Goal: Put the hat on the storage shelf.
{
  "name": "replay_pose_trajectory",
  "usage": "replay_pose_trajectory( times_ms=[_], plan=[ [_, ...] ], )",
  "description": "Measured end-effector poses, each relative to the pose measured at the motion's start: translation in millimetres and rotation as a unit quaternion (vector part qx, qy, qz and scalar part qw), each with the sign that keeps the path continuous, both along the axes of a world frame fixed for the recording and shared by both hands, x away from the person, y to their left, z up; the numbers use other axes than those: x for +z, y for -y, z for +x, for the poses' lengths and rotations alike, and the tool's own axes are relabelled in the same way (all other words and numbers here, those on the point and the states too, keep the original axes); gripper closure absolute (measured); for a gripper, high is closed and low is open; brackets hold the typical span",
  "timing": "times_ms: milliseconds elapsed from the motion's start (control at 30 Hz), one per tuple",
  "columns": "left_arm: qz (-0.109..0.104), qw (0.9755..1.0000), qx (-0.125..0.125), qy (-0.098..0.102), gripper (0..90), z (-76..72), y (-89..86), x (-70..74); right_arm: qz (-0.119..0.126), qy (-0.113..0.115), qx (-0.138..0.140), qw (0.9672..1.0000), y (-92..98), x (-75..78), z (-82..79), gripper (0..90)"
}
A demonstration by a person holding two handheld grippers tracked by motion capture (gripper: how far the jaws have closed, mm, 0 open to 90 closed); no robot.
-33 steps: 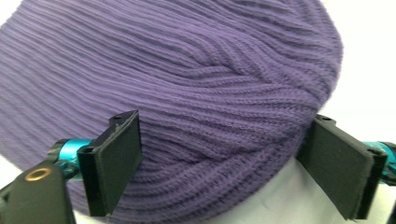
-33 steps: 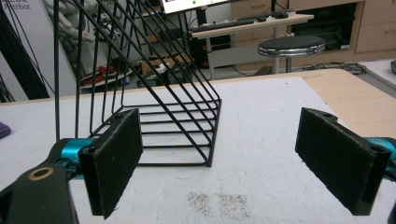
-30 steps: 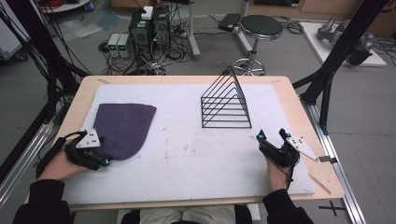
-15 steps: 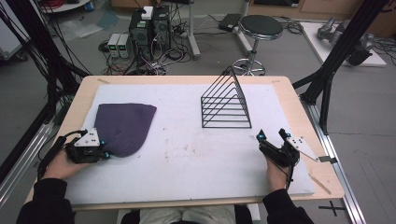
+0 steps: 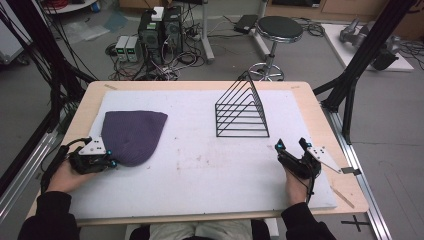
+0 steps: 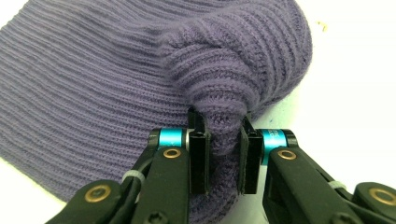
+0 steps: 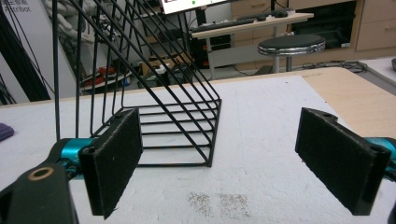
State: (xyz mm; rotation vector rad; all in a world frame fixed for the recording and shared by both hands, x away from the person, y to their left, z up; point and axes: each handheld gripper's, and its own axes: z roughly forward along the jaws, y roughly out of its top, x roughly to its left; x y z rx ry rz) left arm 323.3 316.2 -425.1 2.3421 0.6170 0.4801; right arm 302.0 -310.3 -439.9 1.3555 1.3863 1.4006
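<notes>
A purple knitted hat (image 5: 132,134) lies flat on the white mat at the left. My left gripper (image 5: 111,162) sits at the hat's near edge, and its jaws have just been closing. In the left gripper view the hat (image 6: 140,70) is bunched into a fold, with my left gripper (image 6: 223,156) shut on it. My right gripper (image 5: 290,146) rests on the mat at the right, open with nothing between its pads (image 7: 114,156). A black wire rack (image 5: 241,111) stands just beyond it, and it is close ahead as the rack (image 7: 140,93) in the right gripper view.
The white mat (image 5: 200,165) covers a wooden table (image 5: 320,115). Black frame posts (image 5: 360,65) stand at the table's right side. A stool (image 5: 280,30) and computer boxes (image 5: 160,25) are on the floor behind.
The left gripper's jaws have closed on the near edge of the purple hat. Both hands stayed in place, and the right gripper is unchanged.
</notes>
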Motion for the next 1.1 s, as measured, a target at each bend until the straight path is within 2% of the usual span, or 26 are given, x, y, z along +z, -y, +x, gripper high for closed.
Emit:
replay_pose_trajectory(
  times_ms=[267,400,500,600,667,767,833,1033,1100],
  plan=[
    [-0.022,0.9997,0.009,0.005,78.7,-2.5,1.7,6.4,0.0,0.001,0.0,1.0,-0.1,-0.1,0.0,14.2],
    [-0.052,0.9984,0.022,-0.007,78.6,-1.5,0.6,11.6,-0.001,0.001,-0.001,1.0,-0.2,-0.1,0.2,14.2],
    [-0.07,0.9971,0.028,-0.003,78.5,-2.2,0.4,14.4,-0.001,0.001,-0.001,1.0,-0.1,-0.2,0.4,14.1],
    [-0.096,0.9948,0.033,-0.006,78.4,-3.3,-0.1,18.7,-0.001,0.001,-0.001,1.0,-0.2,-0.2,0.3,14.2],
    [-0.111,0.9932,0.036,-0.001,78.3,-4.7,0.6,22.9,-0.001,0.001,-0.001,1.0,-0.3,-0.2,0.4,14.2],
    [-0.124,0.9915,0.036,0.01,78.3,-6.1,2.5,28.7,-0.002,0.001,-0.001,1.0,-0.3,-0.2,0.4,14.2],
    [-0.132,0.9902,0.039,0.024,78.2,-6.7,3.4,32.8,-0.002,0.001,0.0,1.0,-0.2,-0.2,0.4,14.1],
    [-0.183,0.98,0.048,0.06,78.1,-9.5,5.5,47.8,-0.003,0.0,0.0,1.0,-0.2,-0.2,0.3,14.2],
    [-0.189,0.9786,0.045,0.066,78.1,-10.2,7.5,52.5,-0.001,-0.001,0.0,1.0,-0.4,-0.2,0.4,14.2]
  ],
)
